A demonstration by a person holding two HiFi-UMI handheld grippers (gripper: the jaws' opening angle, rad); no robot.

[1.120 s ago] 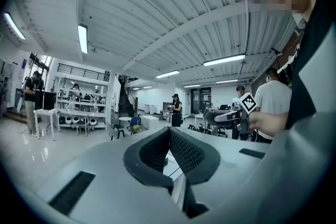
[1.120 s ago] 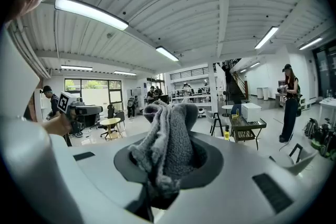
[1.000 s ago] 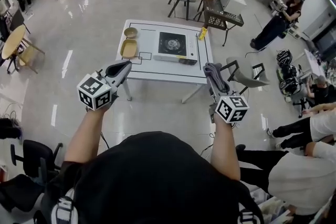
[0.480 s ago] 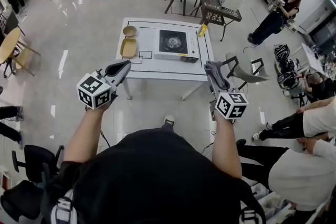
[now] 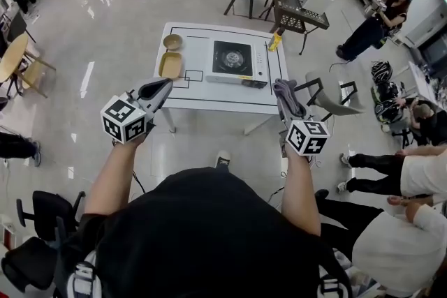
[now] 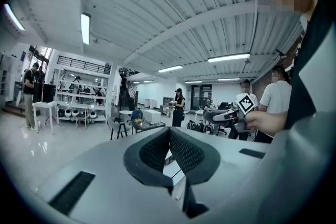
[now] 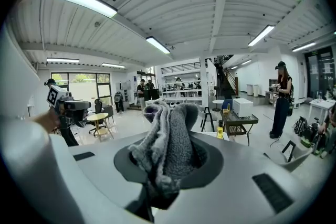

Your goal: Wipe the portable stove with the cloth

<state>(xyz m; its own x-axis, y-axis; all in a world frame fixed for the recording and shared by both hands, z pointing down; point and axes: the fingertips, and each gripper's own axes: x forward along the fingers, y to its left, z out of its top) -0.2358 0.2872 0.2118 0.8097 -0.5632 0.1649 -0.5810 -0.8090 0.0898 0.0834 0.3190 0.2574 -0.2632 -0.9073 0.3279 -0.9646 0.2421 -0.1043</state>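
Well, it looks like the approach step: right gripper (image 5: 283,93) clamped on the grey cloth (image 7: 170,134), left gripper (image 5: 166,86) pinched together (nothing in it), portable stove (image 5: 236,61) well ahead of both on the table (image 5: 209,97), so next the cloth needs carrying forward and down.

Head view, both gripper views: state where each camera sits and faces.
Head view: on the head, steeply down at table and stove; forearms, left gripper, right gripper show.
Left gripper view: on that gripper, facing forward along its shut fingers.
Right gripper view: likewise; its fingers clamp the cloth.
Shared: head and right gripper views both show the cloth.
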